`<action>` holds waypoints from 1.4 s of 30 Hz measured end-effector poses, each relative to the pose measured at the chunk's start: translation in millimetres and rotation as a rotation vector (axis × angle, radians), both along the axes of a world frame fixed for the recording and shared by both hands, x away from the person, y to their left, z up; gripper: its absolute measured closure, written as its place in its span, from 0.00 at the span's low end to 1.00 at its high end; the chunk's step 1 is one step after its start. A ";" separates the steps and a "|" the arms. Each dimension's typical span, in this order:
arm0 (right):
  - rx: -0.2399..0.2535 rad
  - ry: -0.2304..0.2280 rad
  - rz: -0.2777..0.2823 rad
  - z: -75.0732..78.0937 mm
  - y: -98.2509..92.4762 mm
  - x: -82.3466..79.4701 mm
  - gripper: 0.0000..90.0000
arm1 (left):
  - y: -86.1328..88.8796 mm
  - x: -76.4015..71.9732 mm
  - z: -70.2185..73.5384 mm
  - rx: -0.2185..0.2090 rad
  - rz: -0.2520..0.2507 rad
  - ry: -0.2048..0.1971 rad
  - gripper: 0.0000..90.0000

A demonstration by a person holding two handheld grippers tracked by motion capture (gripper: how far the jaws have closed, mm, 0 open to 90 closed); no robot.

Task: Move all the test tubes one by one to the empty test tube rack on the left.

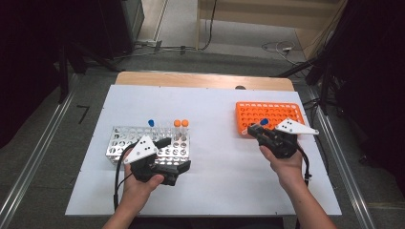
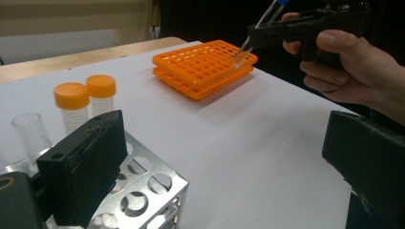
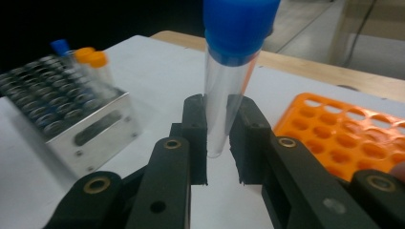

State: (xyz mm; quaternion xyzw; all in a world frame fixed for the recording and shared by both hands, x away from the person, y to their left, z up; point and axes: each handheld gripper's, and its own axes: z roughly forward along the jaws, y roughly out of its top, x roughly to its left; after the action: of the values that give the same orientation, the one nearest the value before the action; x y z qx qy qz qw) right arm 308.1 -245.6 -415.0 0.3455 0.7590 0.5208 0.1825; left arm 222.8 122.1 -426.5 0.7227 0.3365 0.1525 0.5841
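The right gripper (image 1: pixel 258 130) sits near the right edge of the white tabletop (image 1: pixel 215 109), and its jaws are pinched onto a clear tube with a blue cap (image 3: pixel 228 90). In the right gripper view the tube stands between the two black jaws, cap well above them, rounded bottom just below the pads. From the left gripper view that same tube (image 2: pixel 255 32) hangs tilted, its lower end right over the near corner of the orange rack (image 2: pixel 203 67); whether it touches the rack, I can't tell. The right hand (image 1: pixel 286 164) wraps the gripper body from behind.

Over on the left side, the left gripper (image 1: pixel 184 164) lies low beside the front edge of the metal rack (image 1: pixel 122 140), held by the left hand (image 1: pixel 138 183). Its jaws stand wide apart with nothing between them; in the left gripper view one jaw sits over the rack's corner and the other far off to the right.

In the metal rack, two orange-capped tubes (image 1: pixel 181 128) stand side by side at the back right corner, a blue-capped tube (image 1: pixel 151 123) stands along the back edge, and an uncapped clear tube (image 2: pixel 31 133) stands just beside the orange pair.
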 end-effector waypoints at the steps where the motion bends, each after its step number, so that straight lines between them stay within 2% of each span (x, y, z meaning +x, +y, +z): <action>1: -0.006 -0.001 0.015 -1.8 2.1 -5.1 0.83 | -1.4 0.1 0.3 0.001 -0.007 -0.003 0.02; 11: -0.031 0.035 0.158 -23.7 31.6 -40.0 0.83 | -17.5 -3.6 1.1 0.019 -0.065 -0.003 0.02; 14: -0.044 0.033 0.203 -26.0 42.4 -46.6 0.83 | -20.3 -4.8 1.6 0.026 -0.064 -0.005 0.02; 16: -0.051 0.034 0.228 -26.6 48.9 -50.5 0.83 | -23.6 -6.2 2.3 0.043 -0.042 -0.007 0.05; 18: -0.056 0.035 0.250 -27.1 54.9 -54.3 0.83 | -27.2 -6.7 2.2 0.048 -0.045 -0.001 0.08; 21: -0.066 0.033 0.279 -27.9 63.5 -59.3 0.83 | -30.7 -8.1 2.8 0.050 -0.057 -0.006 0.16; 27: -0.088 0.033 0.331 -28.8 78.5 -68.1 0.83 | -37.2 -9.5 5.5 0.025 -0.130 -0.010 0.37; 34: -0.104 0.047 0.390 -29.1 92.3 -75.1 0.83 | -50.7 -12.5 4.7 0.061 -0.216 -0.026 0.56; 37: -0.117 0.053 0.411 -30.1 98.0 -78.7 0.83 | -55.3 -13.1 3.8 0.075 -0.225 -0.029 0.65; 42: -0.125 0.060 0.417 -31.3 100.8 -79.9 0.83 | -57.6 -14.3 2.7 0.094 -0.242 -0.037 0.78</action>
State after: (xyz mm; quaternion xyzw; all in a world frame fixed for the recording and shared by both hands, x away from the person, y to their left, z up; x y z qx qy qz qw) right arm 228.3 -144.8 -446.3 0.1845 0.8499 0.4888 0.0691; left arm 208.5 64.5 -423.7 0.7816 0.2286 0.1101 0.5699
